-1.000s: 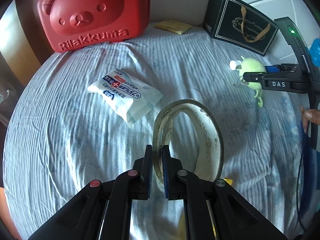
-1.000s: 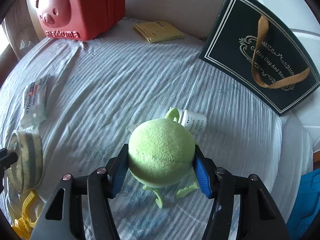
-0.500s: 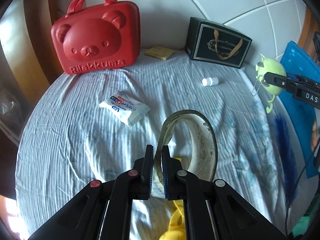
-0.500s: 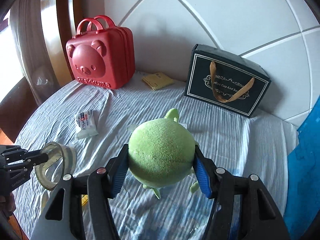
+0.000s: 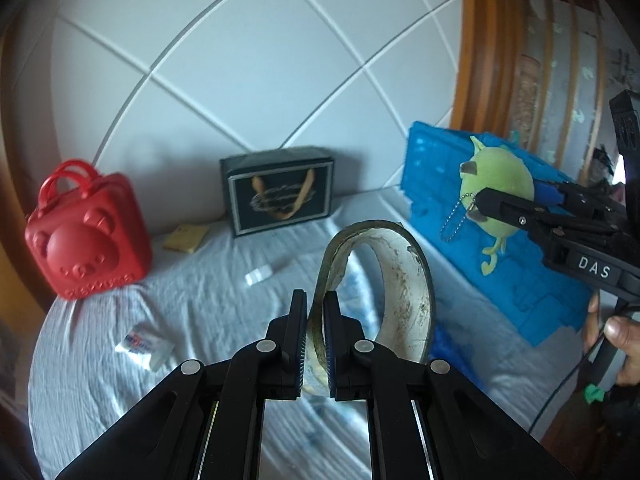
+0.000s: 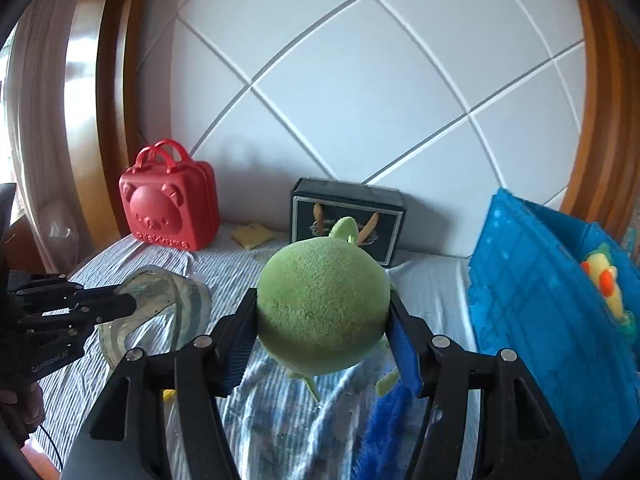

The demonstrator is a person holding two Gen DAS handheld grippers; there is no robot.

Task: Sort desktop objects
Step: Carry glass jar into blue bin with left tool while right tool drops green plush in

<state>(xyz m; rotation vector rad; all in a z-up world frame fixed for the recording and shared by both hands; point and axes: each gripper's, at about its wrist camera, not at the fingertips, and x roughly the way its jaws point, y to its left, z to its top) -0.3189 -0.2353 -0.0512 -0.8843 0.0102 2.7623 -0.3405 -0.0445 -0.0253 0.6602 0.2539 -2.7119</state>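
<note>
My left gripper (image 5: 315, 312) is shut on the wall of a worn roll of clear tape (image 5: 400, 280) and holds it upright above the striped cloth; it also shows in the right wrist view (image 6: 160, 300). My right gripper (image 6: 320, 328) is shut on a round green plush toy (image 6: 322, 308) and holds it in the air beside a blue plastic crate (image 6: 532, 312). In the left wrist view the toy (image 5: 500, 192) hangs in front of the crate (image 5: 460, 208), its bead chain dangling.
On the cloth-covered table (image 5: 200, 304) are a red bear case (image 5: 86, 236), a black gift box (image 5: 280, 196), a yellow pad (image 5: 186, 236), a small white bottle (image 5: 258, 276) and a wipes pack (image 5: 144, 346). A yellow toy (image 6: 604, 284) lies in the crate.
Both grippers have risen well above the table with their loads. The right gripper has carried the green toy towards the blue crate on the right.
</note>
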